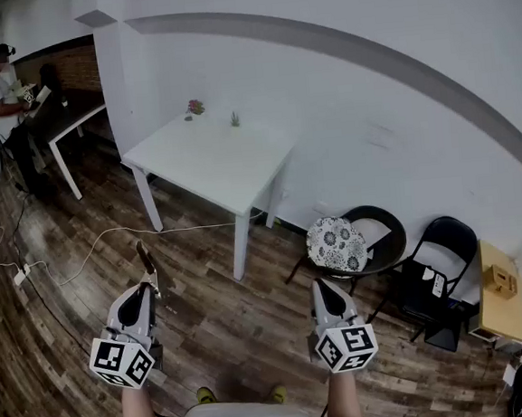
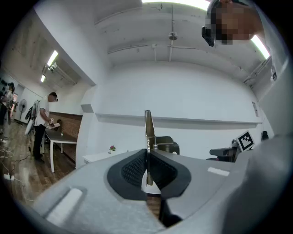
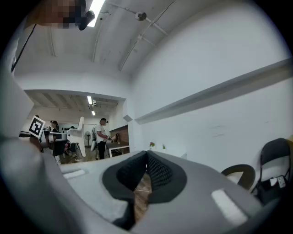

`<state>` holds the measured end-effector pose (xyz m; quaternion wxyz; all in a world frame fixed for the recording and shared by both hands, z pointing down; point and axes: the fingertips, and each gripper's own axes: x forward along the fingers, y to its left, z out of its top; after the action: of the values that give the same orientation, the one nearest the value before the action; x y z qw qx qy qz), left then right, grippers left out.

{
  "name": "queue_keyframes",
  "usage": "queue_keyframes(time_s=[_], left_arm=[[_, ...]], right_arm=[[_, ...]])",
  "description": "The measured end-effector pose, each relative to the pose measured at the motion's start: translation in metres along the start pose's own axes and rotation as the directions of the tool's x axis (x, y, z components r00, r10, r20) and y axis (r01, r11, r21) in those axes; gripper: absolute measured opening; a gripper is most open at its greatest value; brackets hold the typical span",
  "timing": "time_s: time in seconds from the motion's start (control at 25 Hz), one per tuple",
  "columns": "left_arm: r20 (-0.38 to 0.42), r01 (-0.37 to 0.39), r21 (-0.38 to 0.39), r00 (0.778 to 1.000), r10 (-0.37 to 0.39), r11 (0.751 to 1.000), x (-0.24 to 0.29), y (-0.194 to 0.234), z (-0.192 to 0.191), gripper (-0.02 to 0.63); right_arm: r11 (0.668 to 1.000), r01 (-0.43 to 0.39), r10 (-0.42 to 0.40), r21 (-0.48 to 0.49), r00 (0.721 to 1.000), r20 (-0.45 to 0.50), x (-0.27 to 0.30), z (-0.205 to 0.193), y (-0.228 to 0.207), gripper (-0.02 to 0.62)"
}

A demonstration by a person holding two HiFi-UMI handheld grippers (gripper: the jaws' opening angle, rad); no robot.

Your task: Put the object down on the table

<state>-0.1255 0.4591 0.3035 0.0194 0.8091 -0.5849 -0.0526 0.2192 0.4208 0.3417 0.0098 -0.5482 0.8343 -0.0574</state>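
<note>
The left tool (image 1: 148, 282) is clamped shut on a thin flat object (image 1: 144, 257) that sticks out past its jaws, held above the wooden floor (image 1: 207, 317). The white worktop (image 1: 216, 161) stands well ahead. The right tool (image 1: 320, 285) is closed and empty.

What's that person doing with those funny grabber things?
A person holds a gripper in each hand. The left gripper is shut on a thin flat tool, brown and metal, sticking out in front. The right gripper is shut, holding nothing. The white square table stands ahead of them, and the tool isn't on it yet.
</note>
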Motion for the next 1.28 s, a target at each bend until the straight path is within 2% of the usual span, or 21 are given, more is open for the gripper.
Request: queue_keyframes(time_s=[0.76,0.96,1.28], left_arm=[[-0.003,0.008,-0.013,1.0,-0.008,1.0,0.0,0.01,-0.005,0.009],[-0.011,0.013,-0.017,1.0,-0.014,1.0,-0.001,0.02,-0.003,0.009],[-0.007,0.049,-0.029,0.999,-0.049,0.998,-0.014,0.05,0.0,0.009]], right_arm=[[0.999,-0.002,0.003,-0.036,1.0,0.01,0.004,0.002,0.017,0.003],[1.0,-0.015,0.015,-0.027,1.0,-0.004,0.008,-0.004,0.033,0.003],[0.999,0.019,-0.02,-0.028,1.0,-0.009,0.013,-0.013,0.071,0.003]])
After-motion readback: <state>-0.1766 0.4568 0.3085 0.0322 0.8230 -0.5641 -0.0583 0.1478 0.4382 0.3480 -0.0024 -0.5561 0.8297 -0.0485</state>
